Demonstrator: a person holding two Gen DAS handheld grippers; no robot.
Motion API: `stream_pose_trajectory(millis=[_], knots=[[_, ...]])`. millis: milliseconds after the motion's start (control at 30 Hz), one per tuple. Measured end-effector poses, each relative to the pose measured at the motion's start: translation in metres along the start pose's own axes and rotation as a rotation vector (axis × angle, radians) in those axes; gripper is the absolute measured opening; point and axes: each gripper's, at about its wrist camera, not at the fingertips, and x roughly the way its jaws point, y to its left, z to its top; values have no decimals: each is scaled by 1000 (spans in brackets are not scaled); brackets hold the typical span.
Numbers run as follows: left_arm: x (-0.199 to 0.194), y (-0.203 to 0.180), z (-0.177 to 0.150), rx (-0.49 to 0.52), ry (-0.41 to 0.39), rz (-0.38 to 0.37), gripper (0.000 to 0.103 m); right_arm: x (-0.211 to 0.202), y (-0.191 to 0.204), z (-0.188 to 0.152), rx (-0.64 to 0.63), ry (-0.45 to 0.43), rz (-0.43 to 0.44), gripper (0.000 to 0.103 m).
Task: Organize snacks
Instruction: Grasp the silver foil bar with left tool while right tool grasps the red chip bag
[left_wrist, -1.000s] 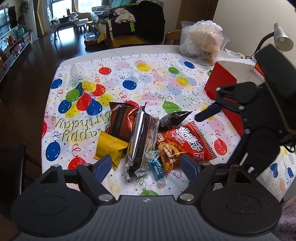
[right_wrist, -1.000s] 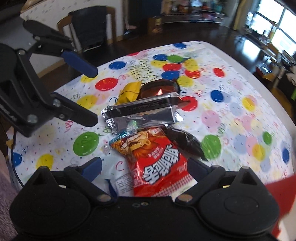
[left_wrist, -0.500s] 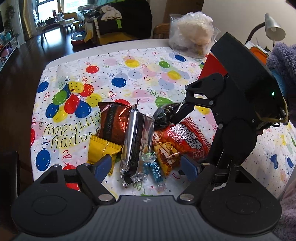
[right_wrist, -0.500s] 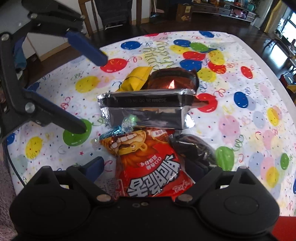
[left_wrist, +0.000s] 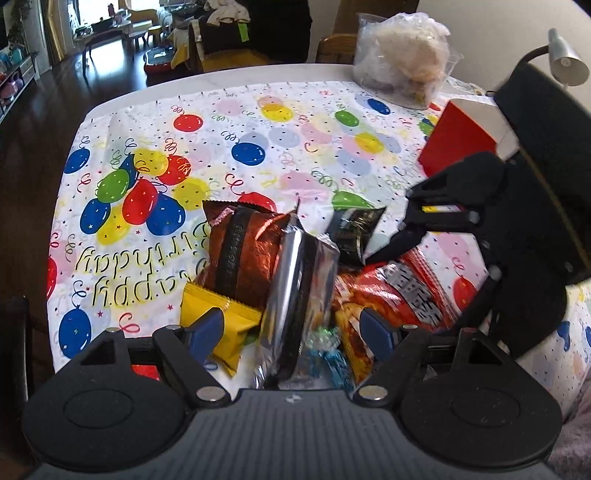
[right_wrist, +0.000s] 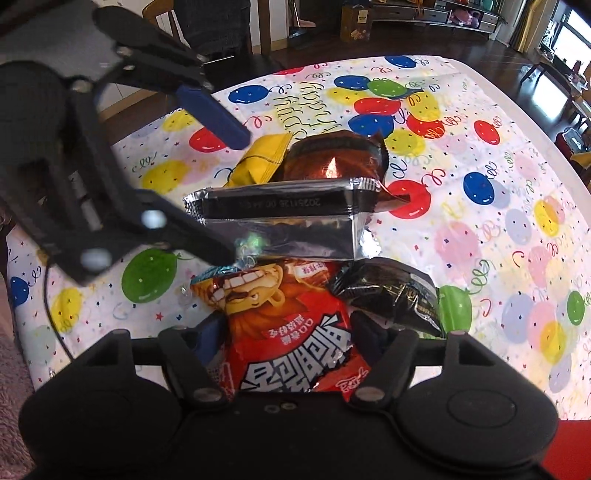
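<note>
A pile of snack packs lies on the balloon tablecloth (left_wrist: 258, 122). A silver pack (left_wrist: 299, 284) lies in the middle, with a brown pack (left_wrist: 240, 251) and a yellow pack (left_wrist: 221, 325) to its left. A red pack (left_wrist: 399, 291) and a small black pack (left_wrist: 354, 232) lie to its right. My left gripper (left_wrist: 293, 332) is open, its fingers on either side of the silver pack's near end. My right gripper (right_wrist: 284, 332) is open and straddles the red pack (right_wrist: 291, 332). The black pack (right_wrist: 391, 291) touches its right finger.
A red and white box (left_wrist: 461, 136) stands at the table's right side. A clear plastic bag (left_wrist: 402, 59) of food sits at the far edge beside a desk lamp (left_wrist: 565, 59). Small blue candy wrappers (left_wrist: 328, 354) lie by the silver pack. Chairs stand beyond the table.
Both grippers have moved forward and down onto the pile. The right gripper now straddles the red pack, and the left gripper's fingers reach the silver pack's end.
</note>
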Motion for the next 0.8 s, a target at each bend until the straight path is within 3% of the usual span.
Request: stream_pose_trajectory(millis=[100,167,300,467,800], knots=[[7,-2,6,15,2,-3,77,0,2,1,-5,-1,1,70],[13,-4,9,27,19,11,66,0,3,1,-6,-1,4,70],[20,0,12,5,40,-6,60,1,4,2,-8,-4,4,69],[23,5,13,-38,67,-33,44,1,4,3,-2,-9,3,68],[18,2,11,-87,62,-10,25,-7,12,-3,36,-27,-31,63]])
